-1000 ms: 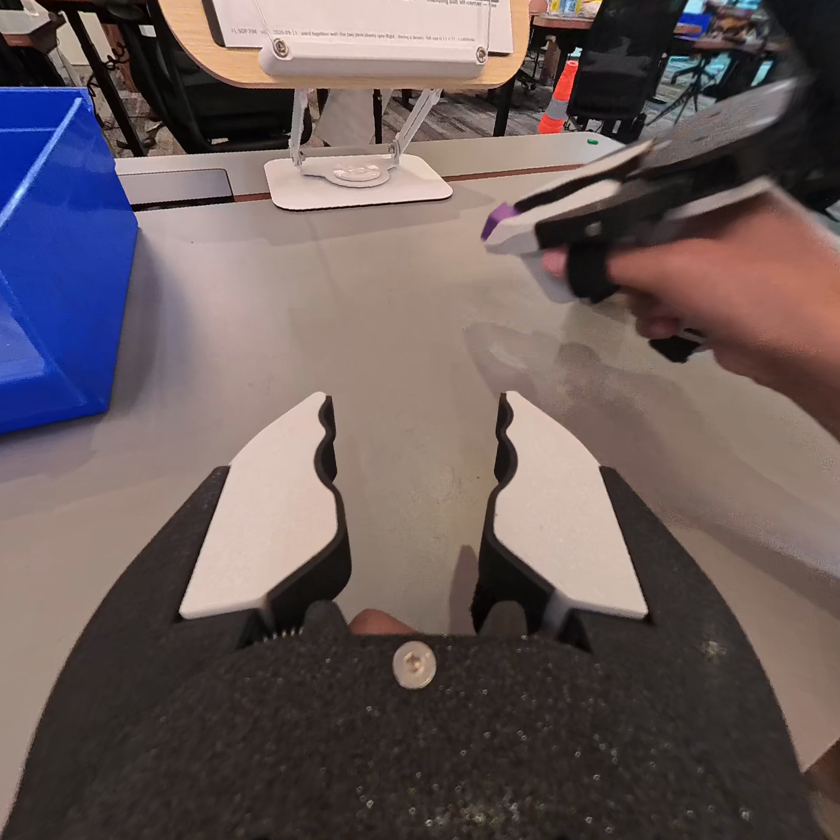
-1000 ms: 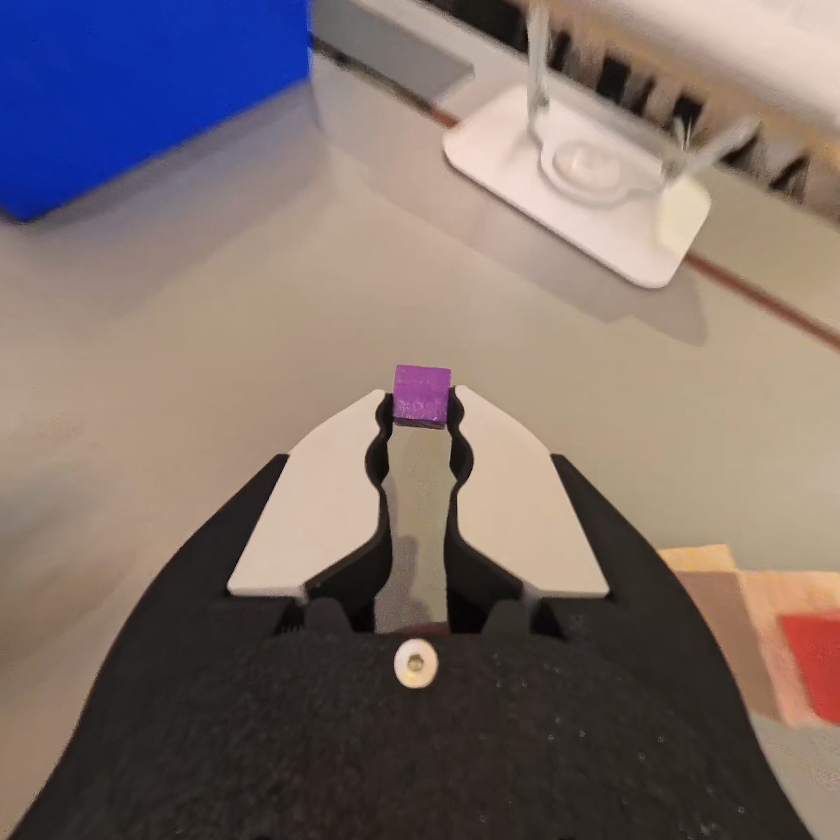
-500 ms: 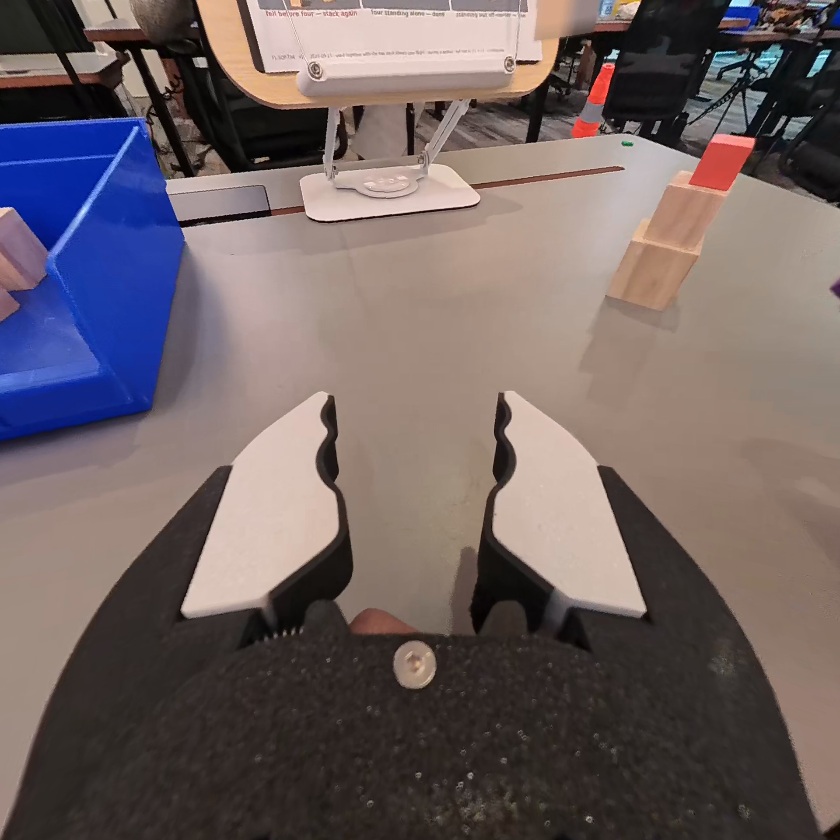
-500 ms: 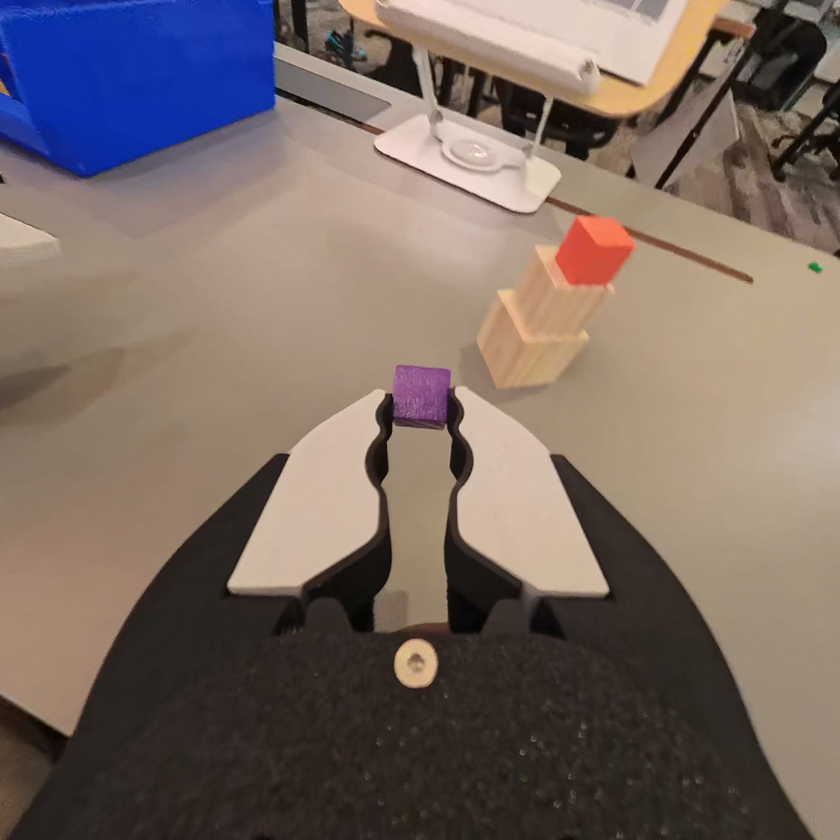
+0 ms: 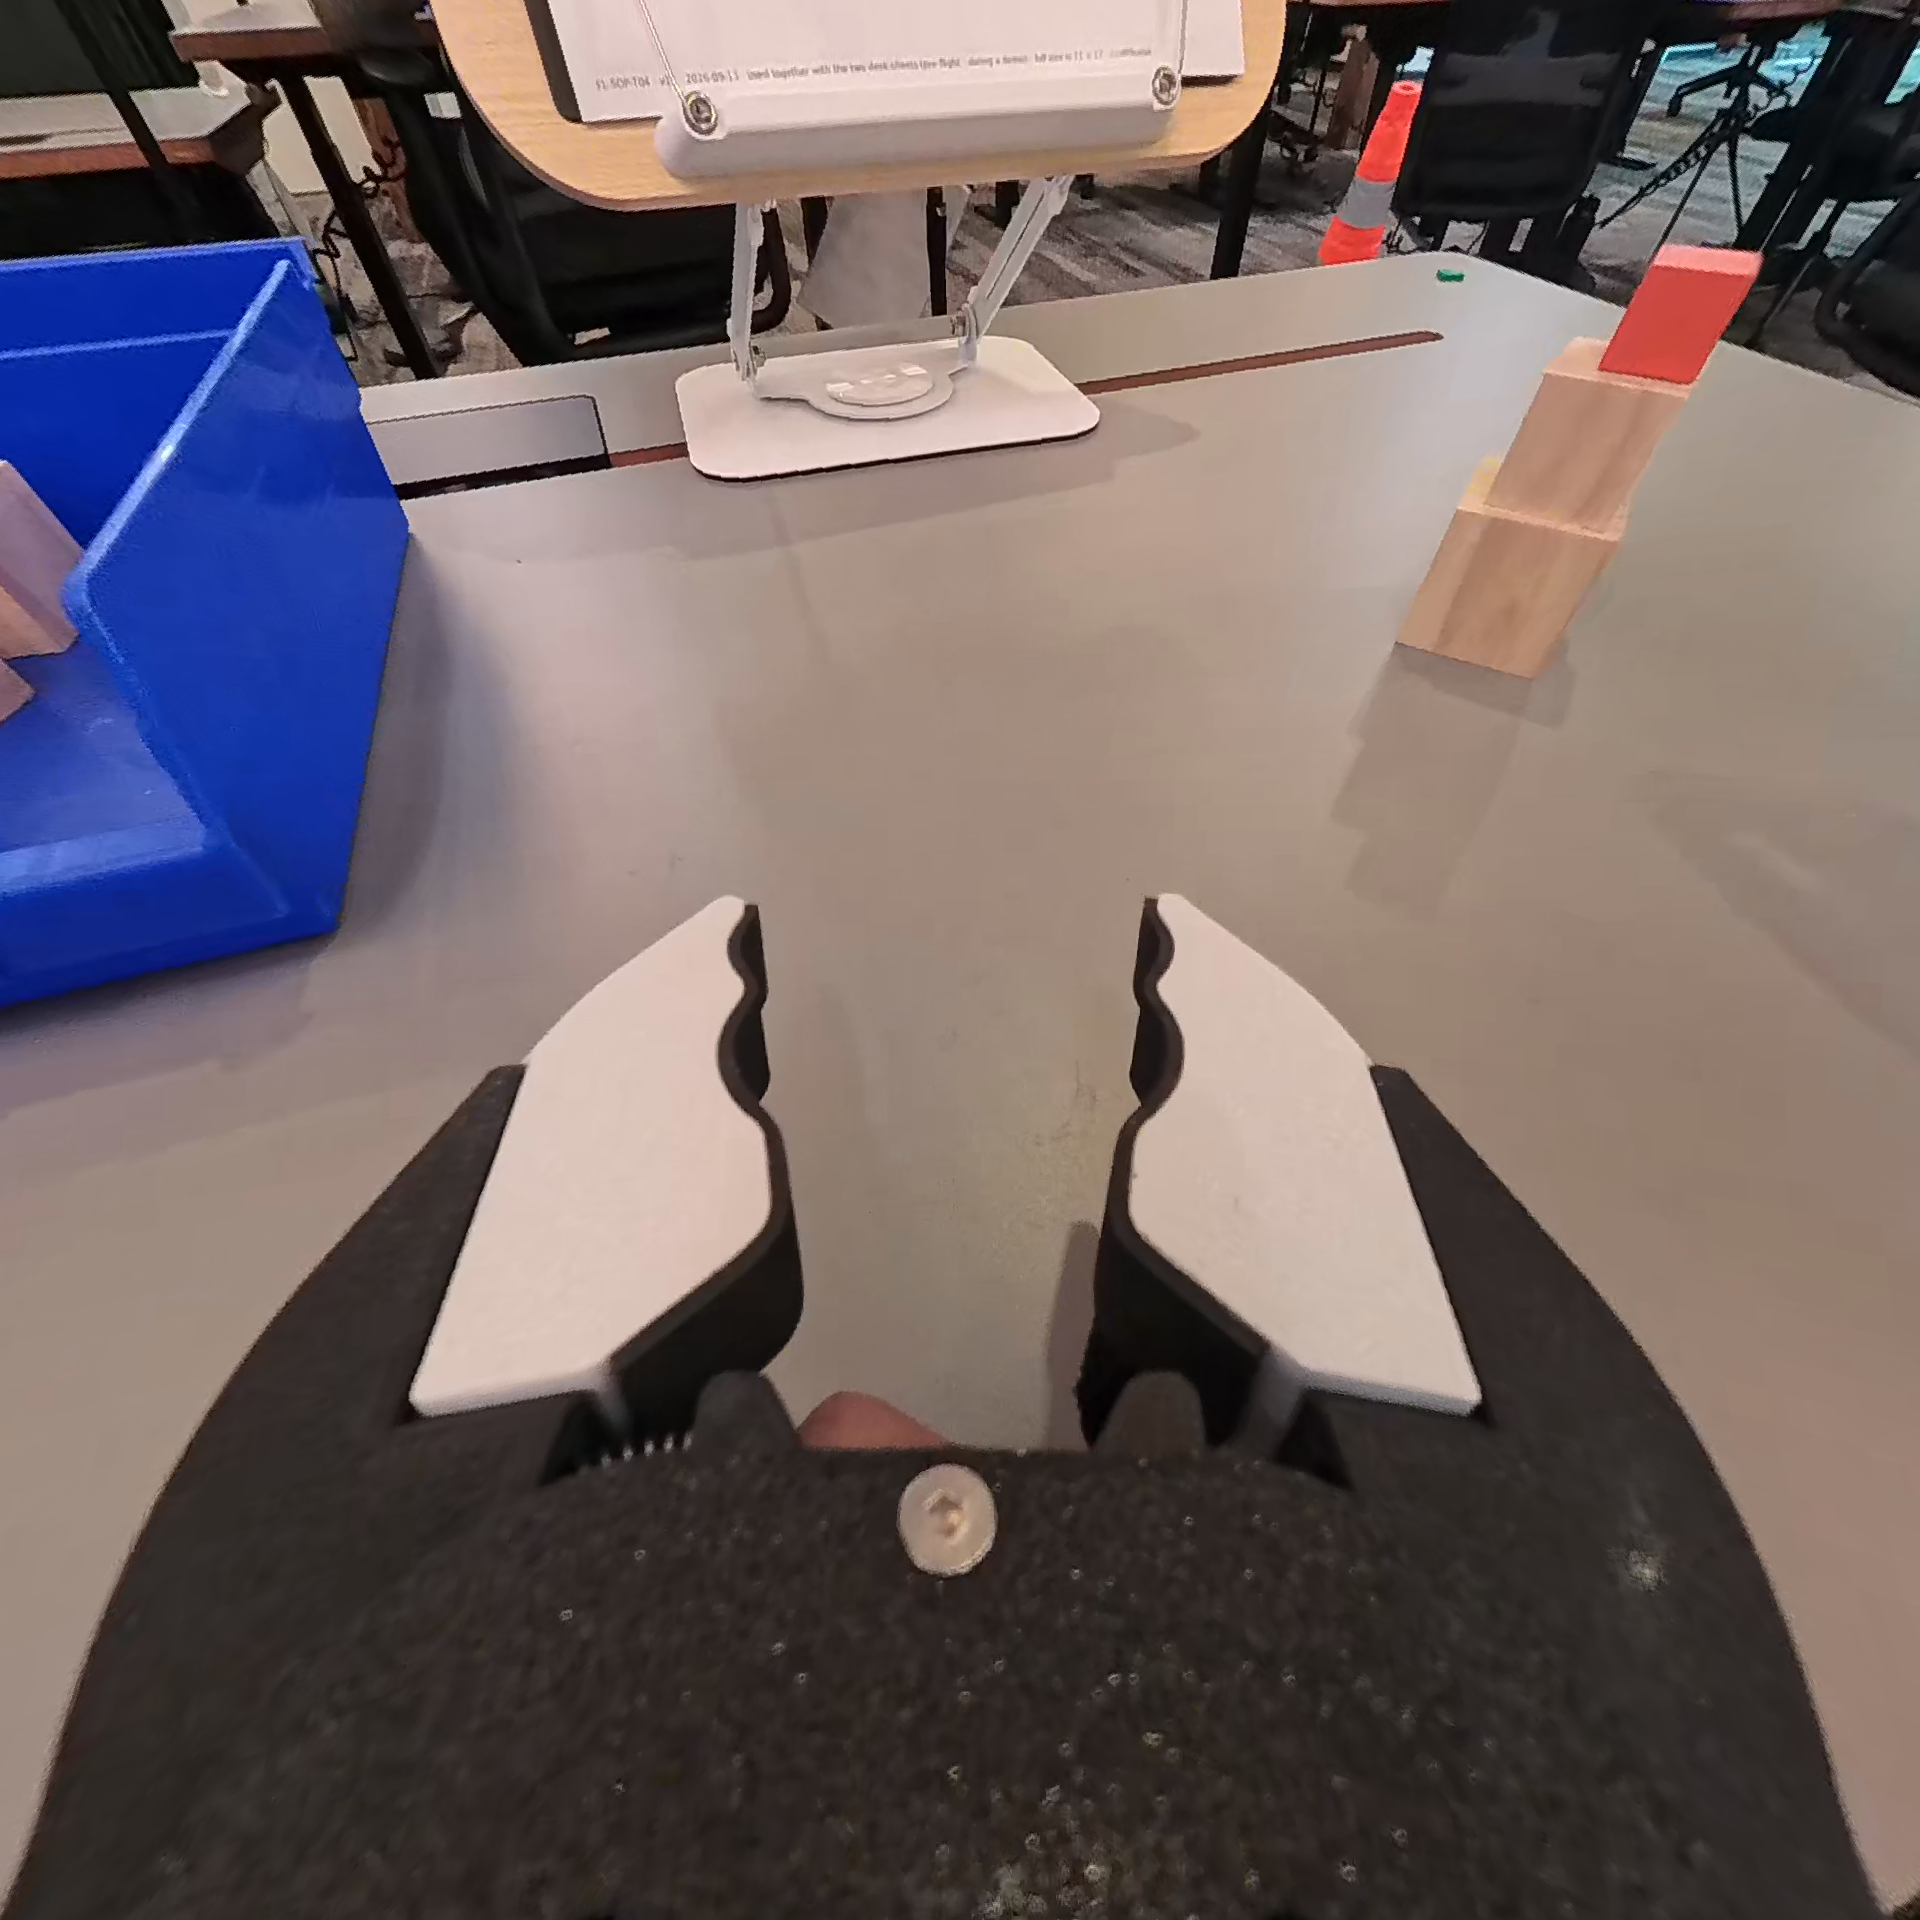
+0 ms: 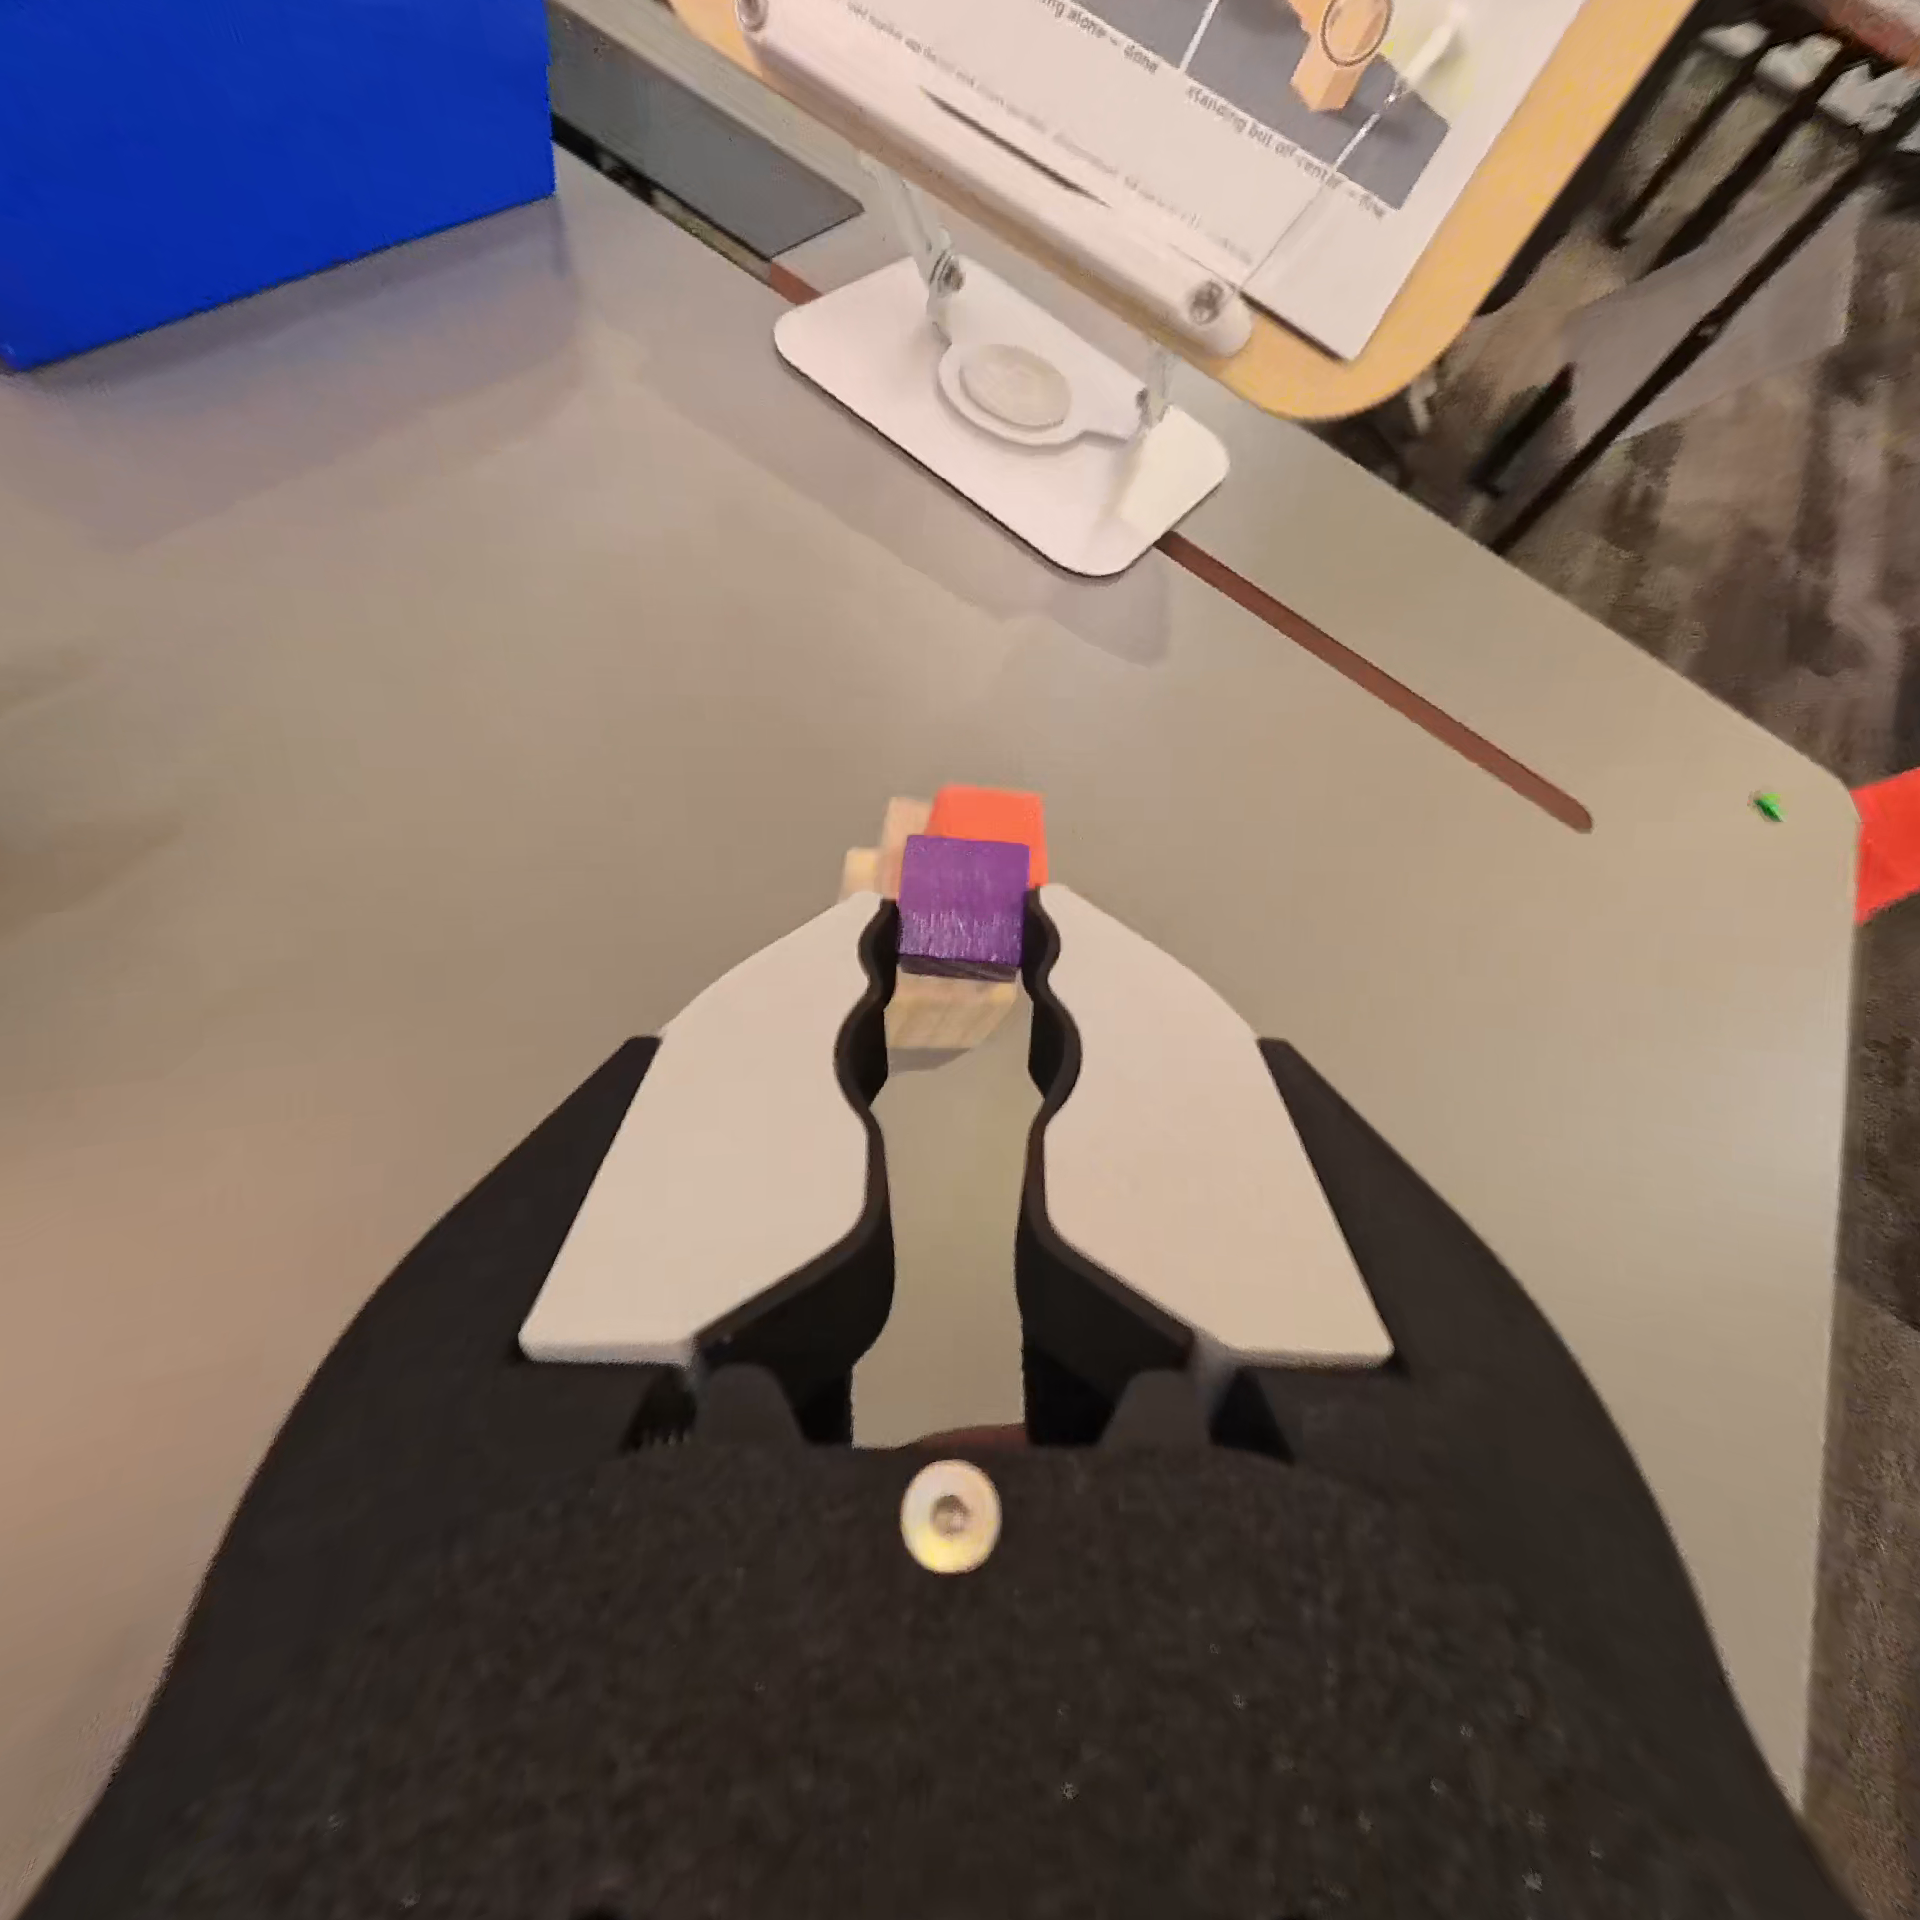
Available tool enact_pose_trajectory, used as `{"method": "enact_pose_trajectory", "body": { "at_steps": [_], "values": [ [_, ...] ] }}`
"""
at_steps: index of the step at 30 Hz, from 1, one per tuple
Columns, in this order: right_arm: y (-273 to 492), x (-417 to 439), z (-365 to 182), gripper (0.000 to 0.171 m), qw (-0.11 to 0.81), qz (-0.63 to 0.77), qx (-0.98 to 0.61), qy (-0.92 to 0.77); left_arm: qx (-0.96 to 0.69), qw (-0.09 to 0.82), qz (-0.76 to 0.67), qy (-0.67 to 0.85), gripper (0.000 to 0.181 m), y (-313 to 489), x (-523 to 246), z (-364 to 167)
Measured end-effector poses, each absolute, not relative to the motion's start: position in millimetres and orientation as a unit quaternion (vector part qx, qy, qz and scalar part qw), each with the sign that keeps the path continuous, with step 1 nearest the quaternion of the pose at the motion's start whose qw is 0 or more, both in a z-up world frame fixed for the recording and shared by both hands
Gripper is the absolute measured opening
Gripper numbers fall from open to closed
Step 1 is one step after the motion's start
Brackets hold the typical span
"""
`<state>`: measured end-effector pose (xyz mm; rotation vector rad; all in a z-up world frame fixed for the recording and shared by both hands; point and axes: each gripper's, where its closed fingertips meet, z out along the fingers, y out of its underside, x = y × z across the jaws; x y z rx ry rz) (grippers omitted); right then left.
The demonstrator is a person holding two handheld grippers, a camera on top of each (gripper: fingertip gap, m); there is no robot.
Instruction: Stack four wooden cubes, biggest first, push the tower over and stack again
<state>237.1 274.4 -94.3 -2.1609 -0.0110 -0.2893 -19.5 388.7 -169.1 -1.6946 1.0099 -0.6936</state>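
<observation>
The right gripper [image 6: 961,914] pinches the purple cube [image 6: 962,912] just short of the red cube [image 6: 987,836] topping the stack — left gripper [image 5: 945,914] wide open, empty.

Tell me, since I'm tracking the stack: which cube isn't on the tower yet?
The purple cube, pinched between the right gripper fingers. The red cube and two plain wooden cubes are already stacked.
</observation>
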Motion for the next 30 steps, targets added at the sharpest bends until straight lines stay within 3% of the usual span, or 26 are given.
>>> {"method": "enact_pose_trajectory", "body": {
  "at_steps": [5,9,28,30],
  "values": [
    [299,260,-104,0.023,0.358,-0.087,-0.928,-0.06,-0.701,0.5,-0.279,0.425,0.068,388,-18,-171],
    [303,258,-112,0.023,0.325,-0.065,-0.94,-0.075,-0.698,0.503,-0.28,0.426,0.068,387,-18,-170],
    [307,253,-123,0.023,0.313,-0.014,-0.948,-0.05,-0.701,0.492,-0.292,0.425,0.069,387,-18,-171],
    [306,253,-120,0.03,0.317,-0.014,-0.947,-0.05,-0.701,0.492,-0.291,0.425,0.069,387,-18,-171]
  ]
}}
